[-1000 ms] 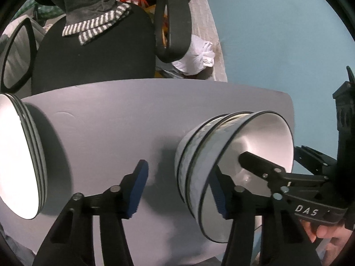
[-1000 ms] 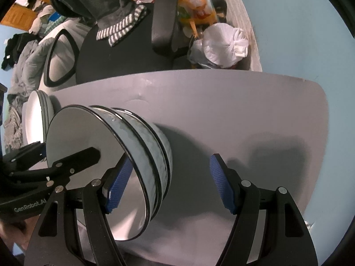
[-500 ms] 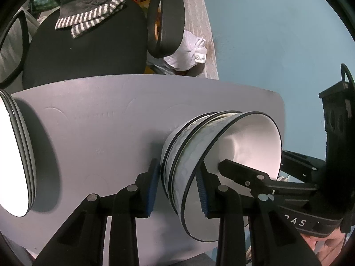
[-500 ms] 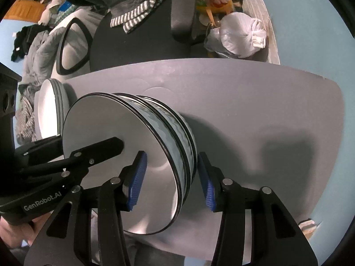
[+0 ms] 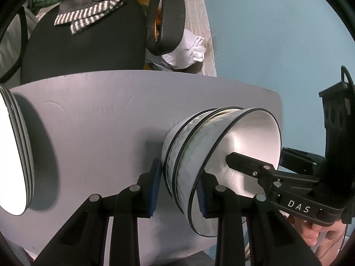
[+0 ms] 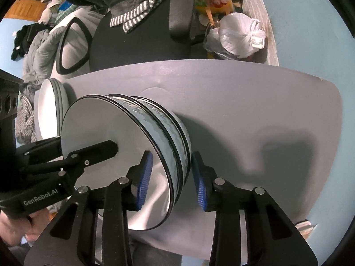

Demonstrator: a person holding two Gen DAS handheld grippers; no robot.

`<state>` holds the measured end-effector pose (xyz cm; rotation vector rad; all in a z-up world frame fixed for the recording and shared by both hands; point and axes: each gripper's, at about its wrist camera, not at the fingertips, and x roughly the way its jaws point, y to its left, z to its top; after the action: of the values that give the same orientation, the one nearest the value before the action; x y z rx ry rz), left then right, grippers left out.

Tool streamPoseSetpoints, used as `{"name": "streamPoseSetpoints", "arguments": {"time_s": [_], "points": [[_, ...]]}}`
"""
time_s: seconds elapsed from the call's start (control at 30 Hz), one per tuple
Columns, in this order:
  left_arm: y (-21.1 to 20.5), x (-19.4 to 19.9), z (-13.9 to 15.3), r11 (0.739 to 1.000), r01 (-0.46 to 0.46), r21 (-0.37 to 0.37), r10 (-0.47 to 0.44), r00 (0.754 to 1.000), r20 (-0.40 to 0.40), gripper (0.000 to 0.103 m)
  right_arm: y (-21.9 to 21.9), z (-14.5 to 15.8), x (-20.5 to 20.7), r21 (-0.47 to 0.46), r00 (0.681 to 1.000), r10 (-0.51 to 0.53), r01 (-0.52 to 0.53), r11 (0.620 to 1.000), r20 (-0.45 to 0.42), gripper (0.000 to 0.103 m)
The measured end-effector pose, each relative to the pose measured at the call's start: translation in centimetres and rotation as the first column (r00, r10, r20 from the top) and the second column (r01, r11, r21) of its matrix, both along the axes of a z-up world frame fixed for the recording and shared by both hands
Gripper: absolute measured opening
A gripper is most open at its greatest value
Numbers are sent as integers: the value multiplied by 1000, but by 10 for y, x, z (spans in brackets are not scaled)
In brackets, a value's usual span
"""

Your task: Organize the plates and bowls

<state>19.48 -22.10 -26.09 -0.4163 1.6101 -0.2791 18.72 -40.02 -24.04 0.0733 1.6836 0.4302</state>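
Note:
A stack of three white bowls with black rims and blue wave bands stands on the grey table. My left gripper is shut on the stack's rim, one blue pad inside the top bowl, one outside. My right gripper is shut on the opposite rim of the same bowl stack in the same way. Each gripper shows in the other's view. A stack of white plates lies at the table's left side and also shows in the right wrist view.
A black office chair with a striped cloth over it stands past the table's far edge. A white plastic bag and clutter lie on the floor behind. A blue wall is on the right.
Both grippers moved in from beside the bowl stack and closed onto its rim from opposite sides. The bowls stayed in place on the table.

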Motion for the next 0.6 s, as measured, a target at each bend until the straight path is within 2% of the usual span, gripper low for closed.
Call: {"name": "streamPoseSetpoints", "arguments": {"time_s": [0.17,0.4,0.6], "points": [[3,-1,-1,1000,-17,-11,17,1000,-14,28,-4,1,-1,9,1000,-15,15,1000,7,27],[-4,-2,3,999,35,33,-36,999,8,27,-2,3,-3,-10,999,-23,23,1000,25,27],[5,-1,-4,999,-4,-43,2,999,-47,29,-3,2,-2,-4,999,-34,34,999,20,27]]}}
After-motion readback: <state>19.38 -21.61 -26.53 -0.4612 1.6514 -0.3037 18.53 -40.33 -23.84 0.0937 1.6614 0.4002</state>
